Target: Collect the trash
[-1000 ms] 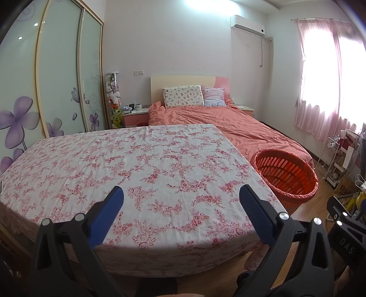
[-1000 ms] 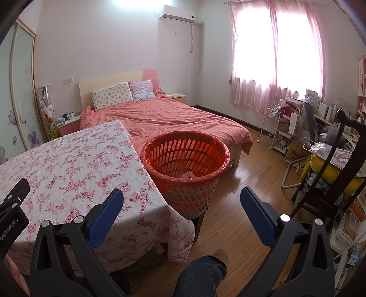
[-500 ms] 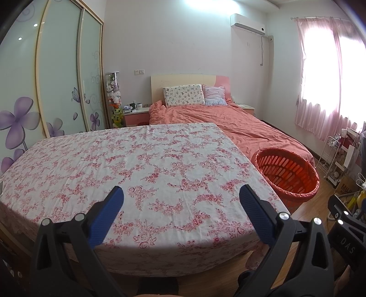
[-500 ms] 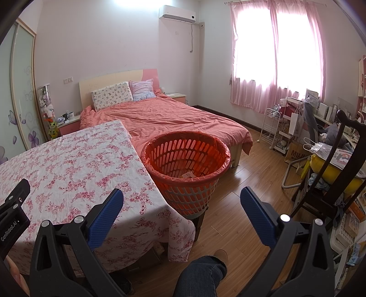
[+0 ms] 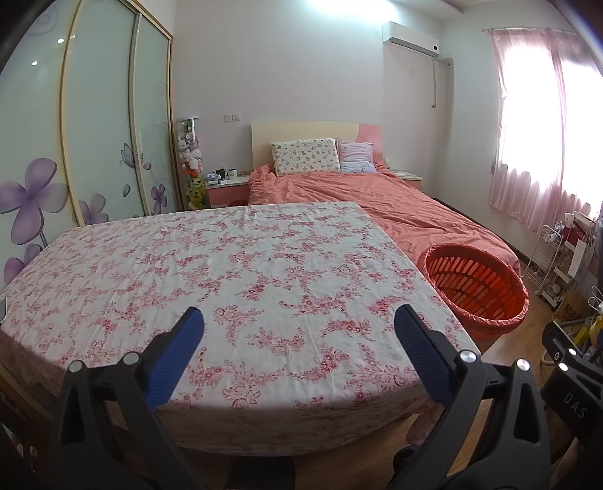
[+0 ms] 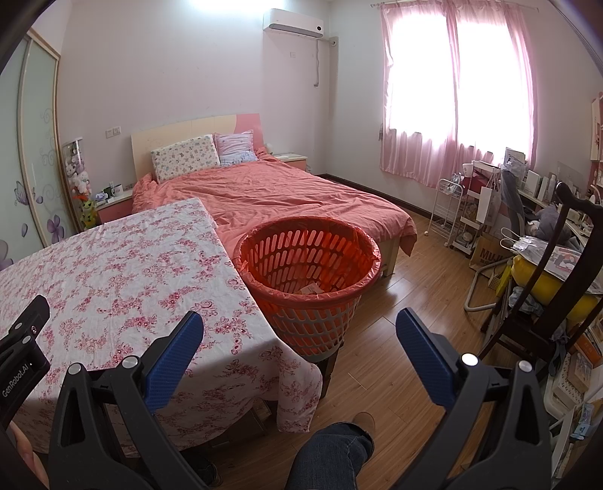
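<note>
Both sets of tongs, left gripper [image 5: 297,339] and right gripper [image 6: 297,341], hang released and empty; floral-clothed table [image 5: 226,271] shows no trash, so scan elsewhere before approaching orange slatted plastic basket [image 6: 309,271].

Place: a home bedroom, lived in.
Landmark: a double bed [image 6: 271,196] with a salmon-pink cover and two pillows [image 6: 186,156] against a wooden headboard.
Beside the head of the bed: a small nightstand [image 5: 226,190] on each side, one with cups on it.
Past that nightstand: a sliding wardrobe [image 5: 98,124] with purple flower prints.
Above the bed: a wall air conditioner [image 6: 294,19].
Across the floor from the bed: a window with pink curtains [image 6: 452,86].
At the foot of the bed: a table under a floral cloth [image 5: 226,282] and an orange basket [image 6: 309,286].
</note>
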